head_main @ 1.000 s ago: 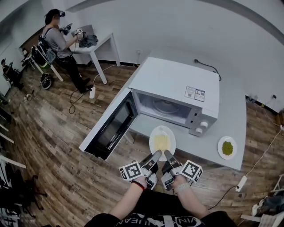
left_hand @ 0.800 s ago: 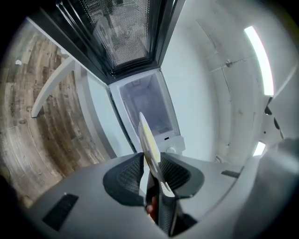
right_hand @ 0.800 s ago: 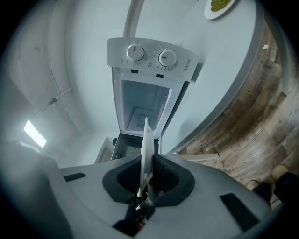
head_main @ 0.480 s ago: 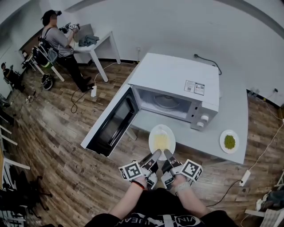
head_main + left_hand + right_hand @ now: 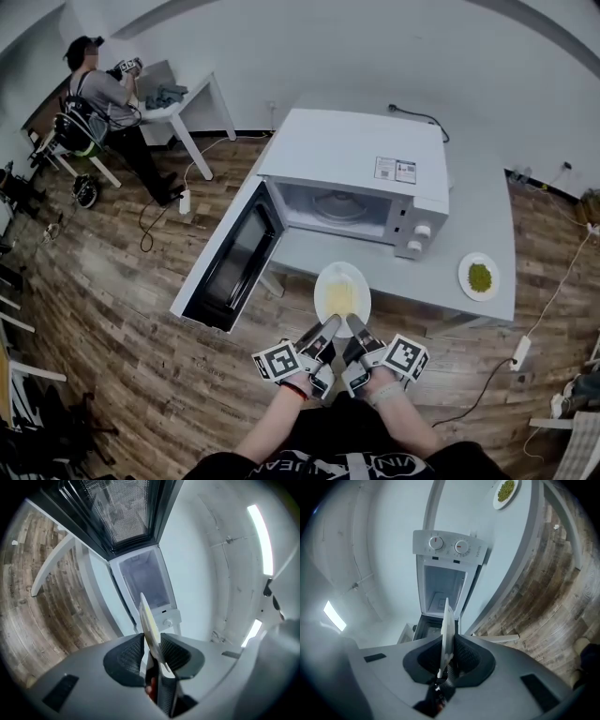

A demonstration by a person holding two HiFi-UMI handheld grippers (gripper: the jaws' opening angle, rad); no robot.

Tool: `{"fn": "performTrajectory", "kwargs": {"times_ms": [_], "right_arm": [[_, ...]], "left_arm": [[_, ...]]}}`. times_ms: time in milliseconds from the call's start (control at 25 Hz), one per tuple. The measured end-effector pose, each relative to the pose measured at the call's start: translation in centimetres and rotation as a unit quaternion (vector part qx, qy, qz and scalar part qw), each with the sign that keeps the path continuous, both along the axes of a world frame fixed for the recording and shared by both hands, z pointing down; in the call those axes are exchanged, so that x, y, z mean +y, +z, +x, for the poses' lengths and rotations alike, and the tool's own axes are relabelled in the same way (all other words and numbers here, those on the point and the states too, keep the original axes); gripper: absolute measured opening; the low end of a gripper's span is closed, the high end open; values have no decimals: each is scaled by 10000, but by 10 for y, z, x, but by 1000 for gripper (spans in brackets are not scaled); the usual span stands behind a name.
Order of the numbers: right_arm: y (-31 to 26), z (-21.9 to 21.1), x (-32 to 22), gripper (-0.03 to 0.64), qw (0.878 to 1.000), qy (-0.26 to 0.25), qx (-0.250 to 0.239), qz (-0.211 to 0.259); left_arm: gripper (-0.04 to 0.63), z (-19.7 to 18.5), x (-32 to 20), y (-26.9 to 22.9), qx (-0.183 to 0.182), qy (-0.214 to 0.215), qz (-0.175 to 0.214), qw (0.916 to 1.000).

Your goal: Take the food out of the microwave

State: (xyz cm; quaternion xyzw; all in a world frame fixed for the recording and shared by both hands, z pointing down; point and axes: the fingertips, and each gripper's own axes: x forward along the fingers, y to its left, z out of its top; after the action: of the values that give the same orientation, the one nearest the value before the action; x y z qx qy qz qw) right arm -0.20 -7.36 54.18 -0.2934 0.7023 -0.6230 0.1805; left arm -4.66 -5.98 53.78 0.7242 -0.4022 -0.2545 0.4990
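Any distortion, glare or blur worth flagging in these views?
Head view: strong fisheye, straight edges bow and corners darken, yet the microwave is sharp. Left gripper view: the ceiling light strip blows out; the plate edge is soft up close. Right gripper view: round dark vignette, left half hazy.

Worktop: pale grey, rectangular, standing on a wood-plank floor. Microwave: white, placed at the left end, front facing the near edge. Its door stands open, projecting beyond the near-left corner. Small plate: white, carrying green food, sited close to the near-right corner, well apart from the microwave. Black cable: lies along the far edge.
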Motion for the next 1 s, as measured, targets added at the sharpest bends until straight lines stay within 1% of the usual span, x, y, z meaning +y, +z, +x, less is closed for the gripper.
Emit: {"fn": "performTrajectory", "kwargs": {"times_ms": [160,320,520,600,760,1000], "right_arm": [[-3,-4,19,58,9999,134,-46,-88],[-6,-12,40,58,9999,158,23,-17],[-3,-24,66,58,9998,199,57,-58],[-2,-25,74,58,9997,221,111,-25],[-2,-25,89,58,9993,354,138,-28],[-3,-24,108,58,9986,494,156,52]], "left_arm": [[101,-3,16,-2,-33,120,-37,9999],[101,-13,38,-4,-46,188,-80,9998],[101,-25,65,0,-7,211,-151,9997],[101,-29,74,2,-48,229,-195,9995],[101,-27,86,-2,73,368,-105,9992],[100,-27,104,-3,137,511,-78,9986]]}}
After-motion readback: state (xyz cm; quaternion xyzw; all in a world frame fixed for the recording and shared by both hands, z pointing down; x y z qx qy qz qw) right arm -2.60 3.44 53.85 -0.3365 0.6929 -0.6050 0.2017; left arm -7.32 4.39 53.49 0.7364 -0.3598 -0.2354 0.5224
